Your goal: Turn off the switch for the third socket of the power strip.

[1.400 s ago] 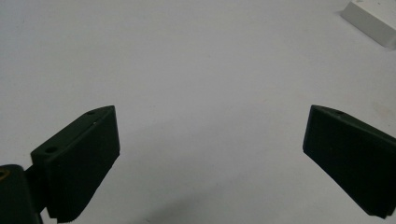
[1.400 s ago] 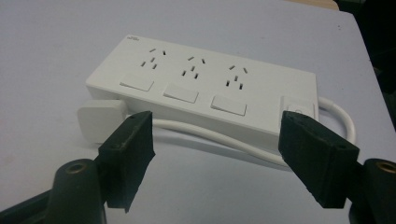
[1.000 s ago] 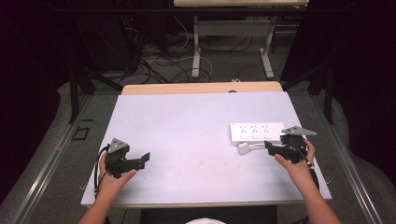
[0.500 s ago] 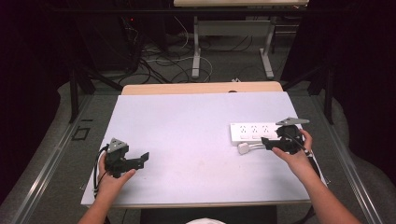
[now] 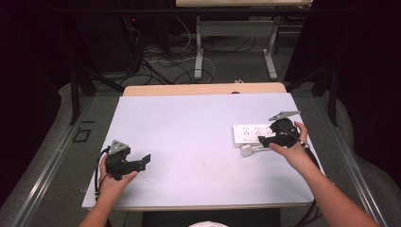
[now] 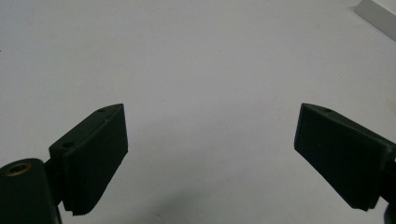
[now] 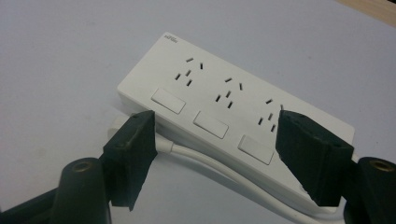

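Careful, the right gripper (image 7: 212, 154), jaws wide, straddles the power strip (image 7: 224, 109) (cord (image 7: 205, 161) beneath); closing askew could shove it away, while the left gripper (image 6: 210, 158) idles open.

The pale table (image 5: 189, 137) before me carries a white power strip (image 5: 250, 133) near its right edge, with a white plug (image 5: 247, 151) and cord lying just beside it.
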`<move>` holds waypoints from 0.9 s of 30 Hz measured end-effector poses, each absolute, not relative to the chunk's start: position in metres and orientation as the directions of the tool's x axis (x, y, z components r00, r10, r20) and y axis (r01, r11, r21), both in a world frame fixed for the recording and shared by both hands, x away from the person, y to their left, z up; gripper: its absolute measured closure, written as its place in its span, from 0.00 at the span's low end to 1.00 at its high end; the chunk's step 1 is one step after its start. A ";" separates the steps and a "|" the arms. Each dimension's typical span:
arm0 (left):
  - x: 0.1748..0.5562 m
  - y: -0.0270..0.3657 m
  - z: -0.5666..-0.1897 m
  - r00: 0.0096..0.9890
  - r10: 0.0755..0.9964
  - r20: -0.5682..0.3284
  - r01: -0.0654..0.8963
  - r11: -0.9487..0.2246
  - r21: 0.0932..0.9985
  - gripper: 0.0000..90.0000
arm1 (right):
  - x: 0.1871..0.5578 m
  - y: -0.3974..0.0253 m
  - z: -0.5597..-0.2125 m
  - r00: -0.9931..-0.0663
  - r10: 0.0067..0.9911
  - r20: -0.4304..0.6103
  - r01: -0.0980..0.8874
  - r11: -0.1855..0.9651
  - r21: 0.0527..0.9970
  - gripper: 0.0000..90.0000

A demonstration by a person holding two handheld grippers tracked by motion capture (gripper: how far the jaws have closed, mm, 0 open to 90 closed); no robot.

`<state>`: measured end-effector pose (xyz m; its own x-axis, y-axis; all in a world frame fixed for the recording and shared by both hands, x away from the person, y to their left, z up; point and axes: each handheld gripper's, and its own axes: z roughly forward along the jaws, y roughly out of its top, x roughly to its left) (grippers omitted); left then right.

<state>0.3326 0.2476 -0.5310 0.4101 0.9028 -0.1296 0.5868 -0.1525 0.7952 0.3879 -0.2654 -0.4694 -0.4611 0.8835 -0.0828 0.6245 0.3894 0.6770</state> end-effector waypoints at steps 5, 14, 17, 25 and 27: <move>0.332 0.248 -0.530 0.415 0.900 -0.131 0.593 -0.159 0.789 0.11 | 0.392 -0.259 -0.466 -0.483 0.870 -0.100 0.620 0.421 0.662 0.33; 0.332 0.248 -0.530 0.417 0.900 -0.128 0.591 -0.161 0.791 0.11 | 0.402 -0.253 -0.465 -0.506 0.857 -0.101 0.626 0.445 0.640 0.34; 0.332 0.248 -0.531 0.415 0.900 -0.131 0.592 -0.158 0.790 0.11 | 0.405 -0.252 -0.467 -0.501 0.860 -0.096 0.642 0.444 0.625 0.35; 0.333 0.247 -0.531 0.412 0.901 -0.137 0.592 -0.150 0.792 0.12 | 0.413 -0.248 -0.468 -0.515 0.851 -0.101 0.645 0.462 0.609 0.40; 0.333 0.247 -0.531 0.413 0.900 -0.137 0.594 -0.151 0.790 0.12 | 0.415 -0.245 -0.468 -0.519 0.850 -0.093 0.652 0.463 0.600 0.41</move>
